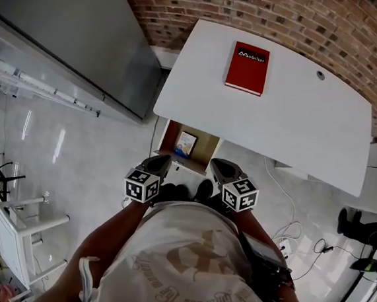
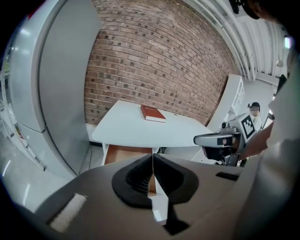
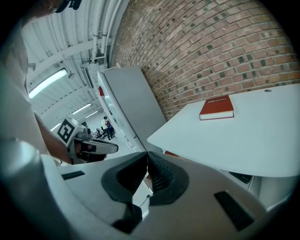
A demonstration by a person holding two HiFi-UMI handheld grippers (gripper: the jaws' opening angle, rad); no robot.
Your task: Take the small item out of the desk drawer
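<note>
Both pairs of jaws are clenched on nothing, the left gripper (image 2: pixel 152 161) and right gripper (image 3: pixel 146 157) being held before the open drawer (image 1: pixel 204 148), where the small item (image 1: pixel 186 143) lies, beneath the white worktop (image 1: pixel 277 122) carrying a red book (image 1: pixel 247 68).

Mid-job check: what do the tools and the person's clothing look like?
Left tool and right tool are grey-and-black wedges with black ribbed pads, each carrying a white cube with black square markers. The person wears a pale printed T-shirt with short sleeves.
</note>
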